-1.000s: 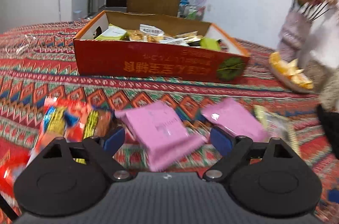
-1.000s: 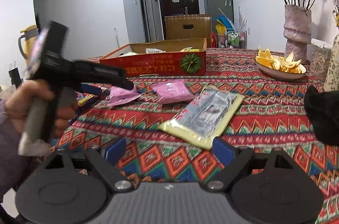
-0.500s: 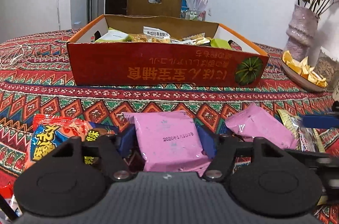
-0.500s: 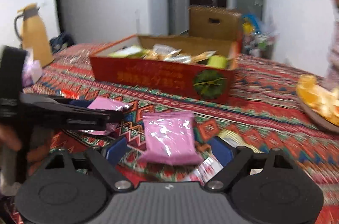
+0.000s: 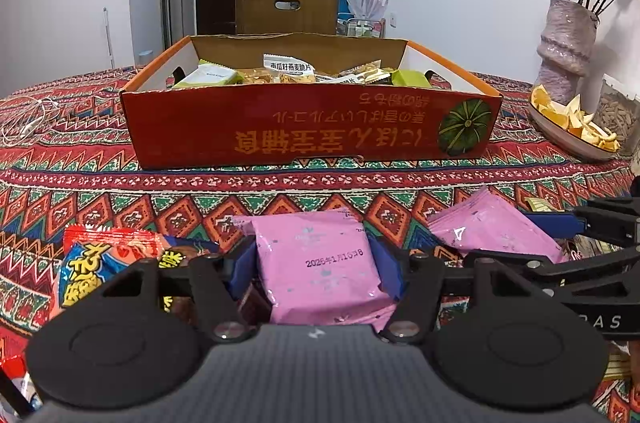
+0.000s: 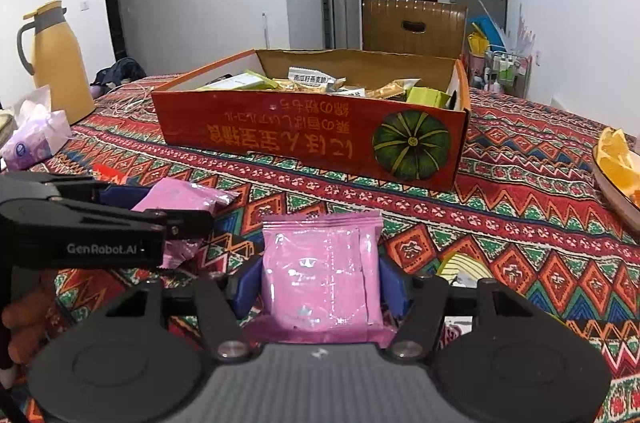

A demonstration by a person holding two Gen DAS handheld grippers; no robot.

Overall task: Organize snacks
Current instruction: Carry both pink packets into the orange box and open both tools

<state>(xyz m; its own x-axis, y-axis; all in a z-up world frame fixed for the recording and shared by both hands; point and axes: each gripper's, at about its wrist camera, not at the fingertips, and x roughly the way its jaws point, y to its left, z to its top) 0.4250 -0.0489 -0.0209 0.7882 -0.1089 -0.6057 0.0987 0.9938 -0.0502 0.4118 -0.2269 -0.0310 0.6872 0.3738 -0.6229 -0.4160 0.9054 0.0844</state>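
While both of our grippers have just been closing, each one now has a pink snack packet between its blue pads. Our left gripper (image 5: 316, 269) presses on the pink packet with the printed date (image 5: 320, 271), and our right gripper (image 6: 320, 281) presses on the second pink packet (image 6: 322, 271). Both packets are low above the patterned tablecloth (image 5: 120, 191), in front of the red cardboard box (image 5: 312, 127), where several snacks already lie.

We judge that the next step is to carry both packets over the near wall of the box and drop them inside. Some things could go wrong here. The packets are soft and smooth, and the pads hold them only by the sides, so a packet may bend, slip and fall back on the cloth if we lift quickly. The two grippers are close together; in the right wrist view the left one is just beside the right packet, so the tools could knock each other when we move at the same time. The near wall of the box is upright, and a packet carried too low may hit it. The red snack bag (image 5: 108, 271) lies just beside the left pad and could be dragged along.
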